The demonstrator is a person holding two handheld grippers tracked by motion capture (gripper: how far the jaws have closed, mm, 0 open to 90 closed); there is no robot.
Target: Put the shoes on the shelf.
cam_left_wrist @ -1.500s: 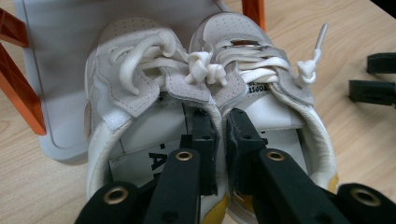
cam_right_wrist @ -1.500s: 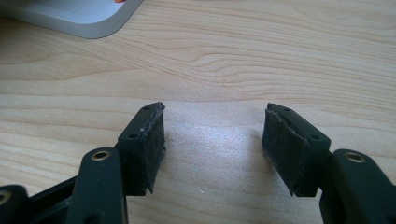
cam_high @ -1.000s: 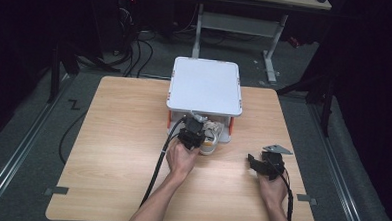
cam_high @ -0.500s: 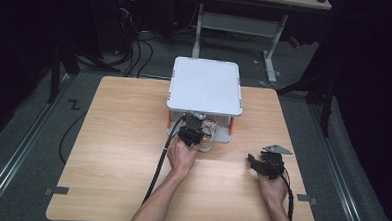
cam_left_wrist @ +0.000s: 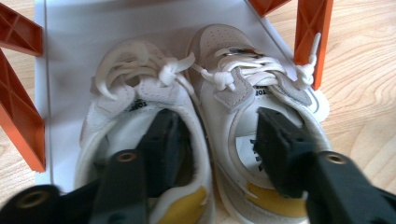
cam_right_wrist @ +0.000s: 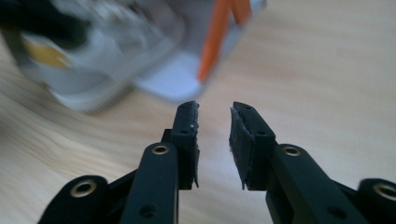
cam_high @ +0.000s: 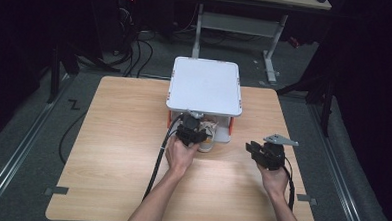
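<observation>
The left claw is down at the pair of small white shoes, jaws spread, one jaw inside each shoe: the left jaw in the left shoe, the right jaw in the right shoe. The inner walls of both shoes sit between the jaws, so it is straddling them; whether it is pinching them tight I cannot tell.

From above, the shoes peek out at the six o'clock edge of the white stand, just under its flat top, with the left claw right on them. That stand sits toward twelve o'clock on the wooden tabletop.

The left gripper view gives what the high view cannot: white laces knotted on both shoes, grey suede panels on the right one, yellow heel patches, and the stand's orange legs either side of a white base plate. Each tongue carries a small dark label; the letters look like "TO" but the rest is not readable.

Over at four o'clock, the right claw hovers over bare wood, well apart from the stand. Its own view shows the right claw with jaws a narrow gap apart, nothing between them, and the shoes and an orange leg blurred at upper left.
</observation>
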